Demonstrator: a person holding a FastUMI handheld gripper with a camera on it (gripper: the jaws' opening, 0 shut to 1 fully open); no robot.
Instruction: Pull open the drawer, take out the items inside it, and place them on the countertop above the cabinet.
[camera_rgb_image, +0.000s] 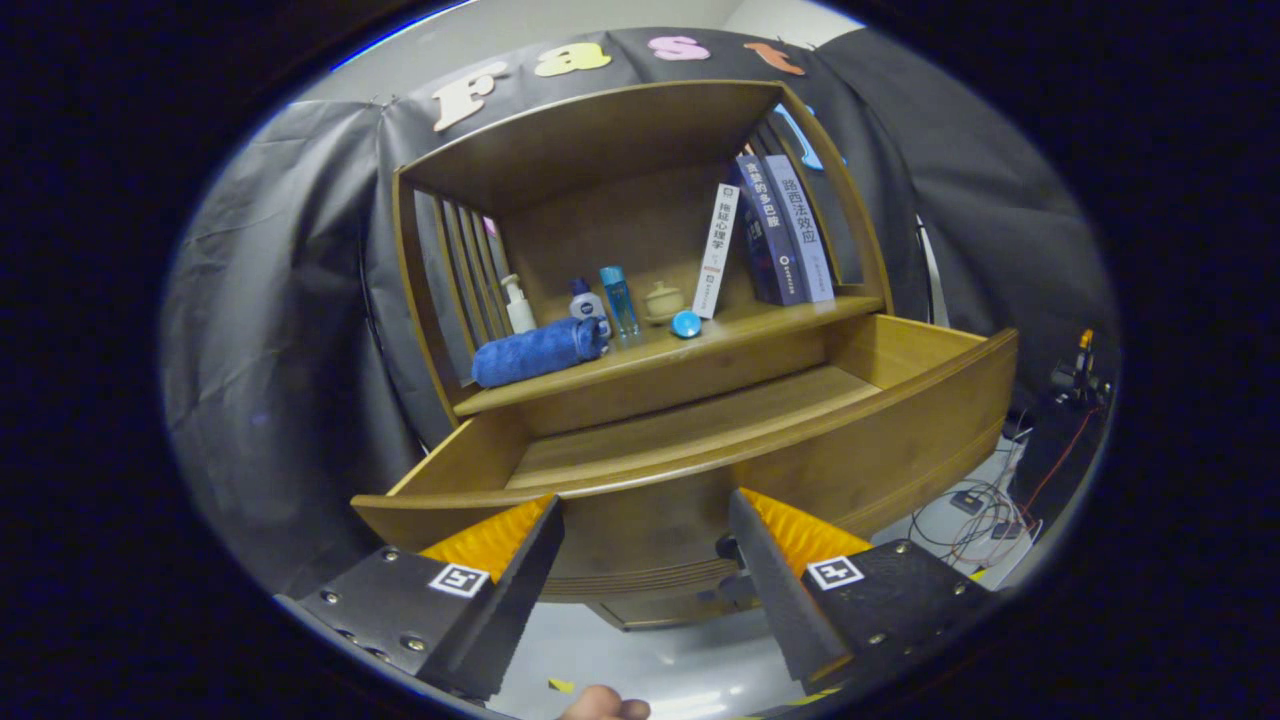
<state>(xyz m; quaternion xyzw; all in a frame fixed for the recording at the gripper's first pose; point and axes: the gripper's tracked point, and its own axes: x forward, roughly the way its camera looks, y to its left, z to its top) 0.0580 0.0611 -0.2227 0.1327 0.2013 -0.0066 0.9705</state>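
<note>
While the drawer (700, 430) stands pulled well out of the cabinet (640, 590), its visible floor looks bare, no item seen in it. On the bench (760, 325) above sit a rolled blue towel (540, 350), a white pump bottle (517, 305), a small blue-and-white bottle (588, 303), a clear blue bottle (618, 300), a small tan pot (663, 299), a round blue lid-like thing (686, 323) and leaning books (770, 235). Judgement: the take-out step looks done or nearly so; the near corners of the drawer are hidden behind its front panel, so one more check inside is the next call. If anything is left, the next move needs a reach over the front panel and down to the floor of the drawer.

Hand-held gripper (645, 545): fingers spread wide apart, released, nothing between them. They sit just in front of the drawer front, low, with the dark knob (730, 548) showing beside the right finger (775, 590); contact with the knob, cannot tell. Left finger (505, 595) is clear of the wood. Part of a person's hand (605, 708) shows below, near the floor (660, 665).
</note>
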